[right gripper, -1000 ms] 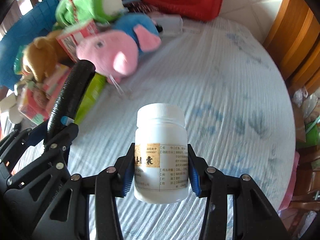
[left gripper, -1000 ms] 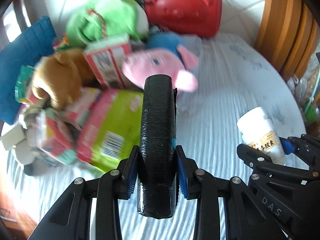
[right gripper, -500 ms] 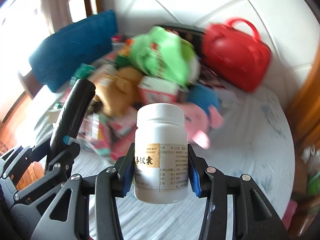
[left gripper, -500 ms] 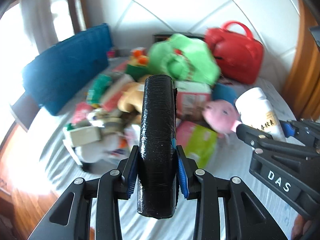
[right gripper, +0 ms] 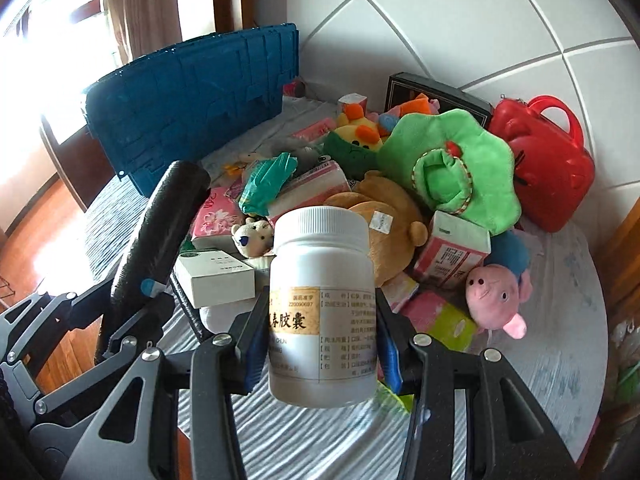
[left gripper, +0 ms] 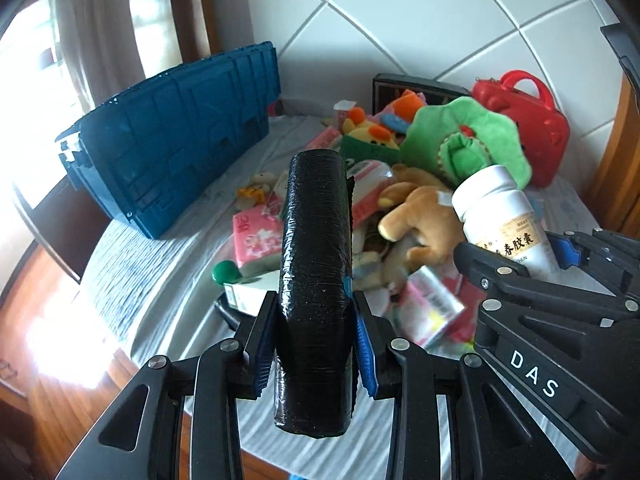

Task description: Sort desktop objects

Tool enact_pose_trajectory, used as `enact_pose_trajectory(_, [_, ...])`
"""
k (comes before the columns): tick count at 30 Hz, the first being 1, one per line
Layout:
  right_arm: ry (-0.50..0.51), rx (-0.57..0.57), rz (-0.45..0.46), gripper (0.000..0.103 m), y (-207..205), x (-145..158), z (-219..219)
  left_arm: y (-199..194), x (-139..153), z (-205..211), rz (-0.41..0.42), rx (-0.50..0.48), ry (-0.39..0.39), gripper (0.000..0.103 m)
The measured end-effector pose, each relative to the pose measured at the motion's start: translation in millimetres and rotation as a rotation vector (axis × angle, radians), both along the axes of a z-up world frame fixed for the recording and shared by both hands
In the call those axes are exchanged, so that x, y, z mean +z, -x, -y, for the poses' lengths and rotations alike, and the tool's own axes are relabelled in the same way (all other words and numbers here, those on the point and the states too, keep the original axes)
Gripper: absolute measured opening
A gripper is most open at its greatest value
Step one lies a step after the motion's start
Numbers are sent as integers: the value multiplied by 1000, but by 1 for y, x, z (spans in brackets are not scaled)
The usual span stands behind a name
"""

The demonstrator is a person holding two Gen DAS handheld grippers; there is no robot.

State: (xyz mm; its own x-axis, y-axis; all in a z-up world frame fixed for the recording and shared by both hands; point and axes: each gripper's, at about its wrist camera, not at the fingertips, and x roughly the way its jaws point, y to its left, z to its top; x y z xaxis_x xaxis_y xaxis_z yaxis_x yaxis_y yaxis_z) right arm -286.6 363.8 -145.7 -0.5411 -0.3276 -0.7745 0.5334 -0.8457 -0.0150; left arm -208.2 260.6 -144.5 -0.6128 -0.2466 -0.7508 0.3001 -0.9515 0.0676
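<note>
- Left gripper (left gripper: 316, 344) clamps a black roll (left gripper: 316, 264), held above the table (left gripper: 132, 272).
- Right gripper (right gripper: 322, 344) clamps a white bottle (right gripper: 322, 280).
- Only the right view shows the pink pig (right gripper: 496, 296), at 3 o'clock.

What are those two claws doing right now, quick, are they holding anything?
Left gripper: shut on the black roll.
Right gripper: shut on the white pill bottle.

One blue crate (right gripper: 192, 96), one red bag (right gripper: 548, 168), one white bottle (right gripper: 322, 304), one black roll (left gripper: 316, 280)
</note>
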Motion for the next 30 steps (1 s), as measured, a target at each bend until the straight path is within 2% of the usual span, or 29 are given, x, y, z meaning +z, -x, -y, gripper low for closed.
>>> enact_pose_trajectory(7, [-45,-134,20,46,-4,-5,38,10,-14,56,32,-99,-12,34])
enact_pose_trajectory(18, [-76,-209,14,46,19,-8,89,46,-22,99,29,-178,-16,34])
enact_pose_trajectory(24, [-58,-263,-1,46,49,-3,122,83,-17,134,10,-239,1,34])
enact_pose_trajectory(30, [-38,-321,-22,45,71,11,152,109,3,175,-29,-289,23,34])
